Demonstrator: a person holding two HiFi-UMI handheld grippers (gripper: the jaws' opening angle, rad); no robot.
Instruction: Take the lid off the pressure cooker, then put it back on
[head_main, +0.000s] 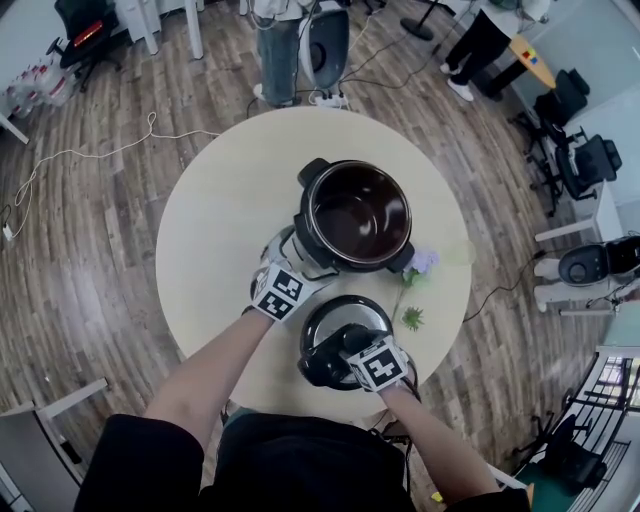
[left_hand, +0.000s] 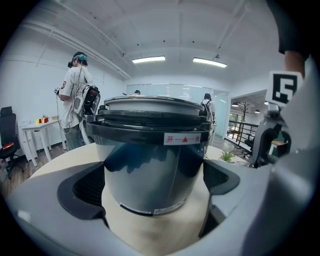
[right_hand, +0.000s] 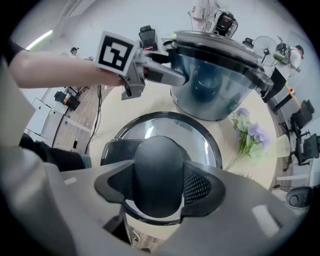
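Head view: one pressure cooker (head_main: 305, 225) stands open at the centre of the round table (head_main: 220, 230), its dark inner pot showing. Your left gripper (left_hand: 152, 180) clamps the cooker's steel body, below a white label (left_hand: 184, 138) with red characters, the first 开, and a red triangle. Your right gripper (right_hand: 160, 185) grips the handle of the single lid (head_main: 322, 330) at the table's near edge. One purple flower sprig (head_main: 422, 262) and one green sprig (head_main: 412, 318) lie towards the right edge.

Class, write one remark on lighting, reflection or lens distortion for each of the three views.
Head view: floor bows round the evenly lit table. Left gripper view: ceiling lights glare; the pot mirrors dark shapes. Right gripper view: light streaks on the lid, dark corners.
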